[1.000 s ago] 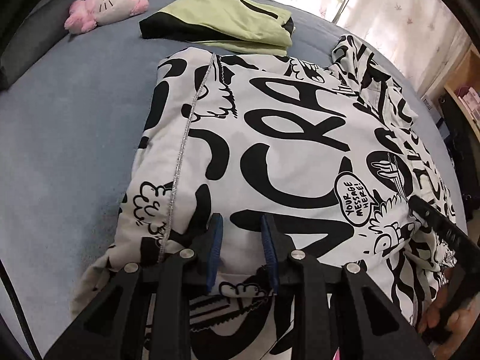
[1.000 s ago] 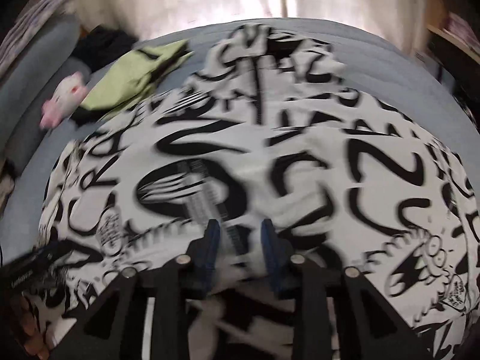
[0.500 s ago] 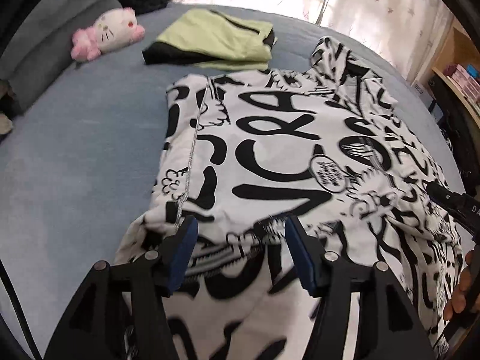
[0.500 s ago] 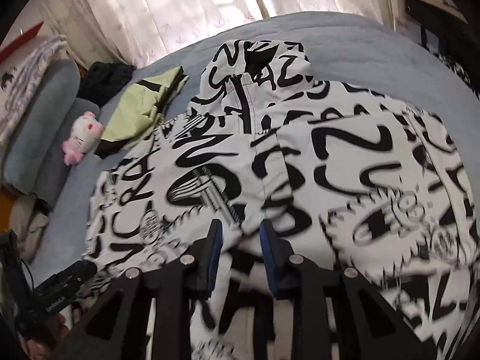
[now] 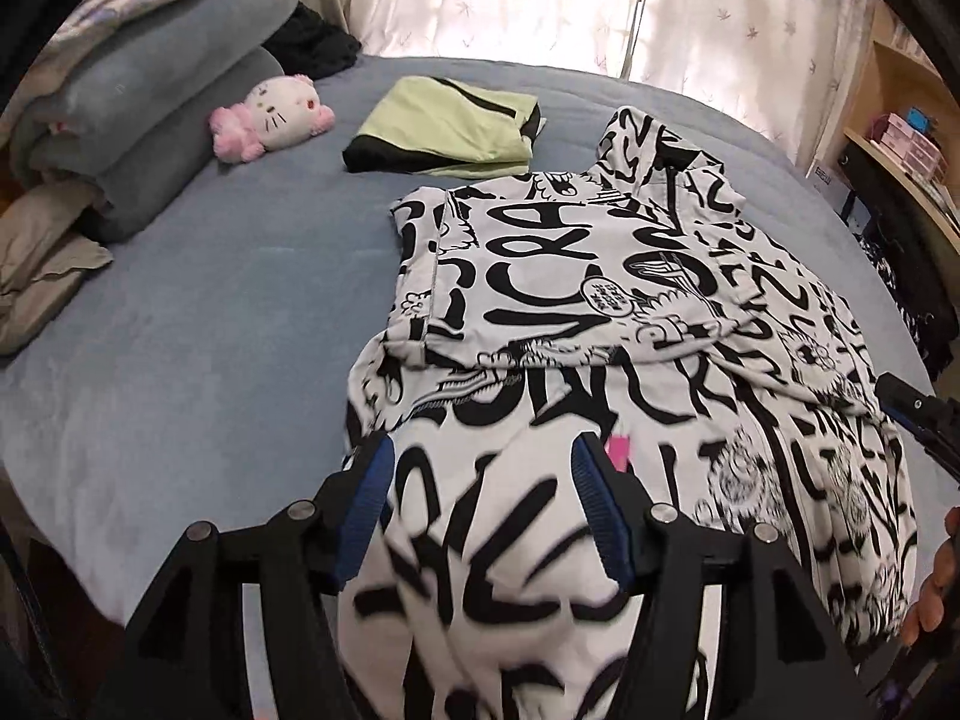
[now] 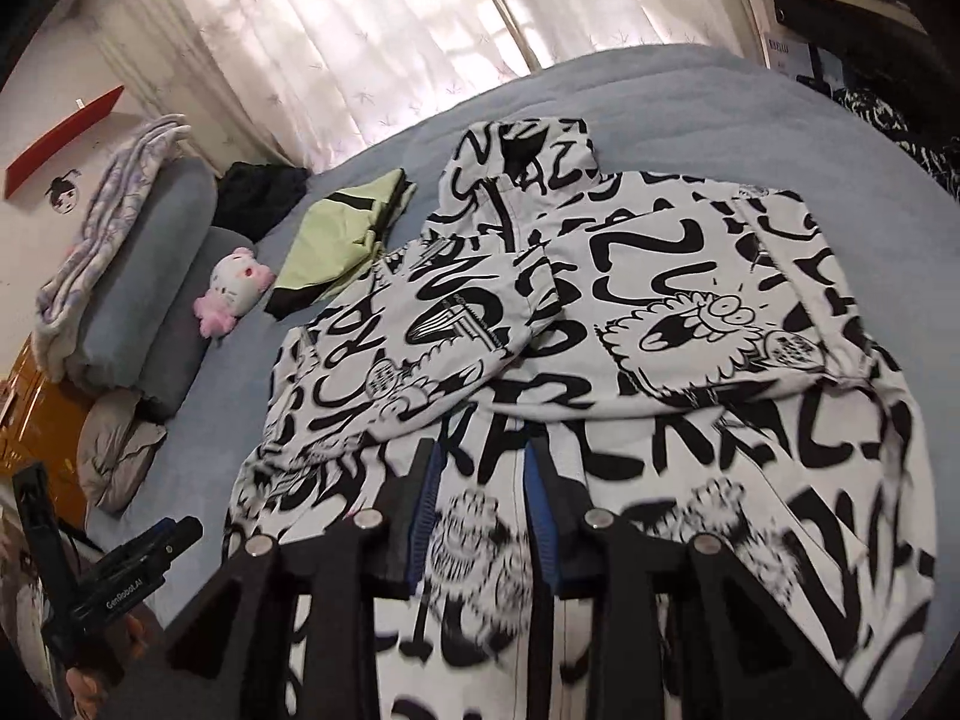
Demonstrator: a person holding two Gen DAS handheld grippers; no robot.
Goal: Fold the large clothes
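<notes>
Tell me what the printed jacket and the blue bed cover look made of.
Printed jacket: likely a thin, matte woven synthetic; it lies flat with crisp folds and stitched seams. Bed cover: probably soft fleece or brushed fabric, showing a matte, slightly fuzzy nap. Neither is certain.

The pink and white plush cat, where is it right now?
The plush cat lies at the bed's far left, against the rolled grey blanket, left of the folded green garment.

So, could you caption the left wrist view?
Left gripper open above black-and-white hoodie on blue bed.
</notes>
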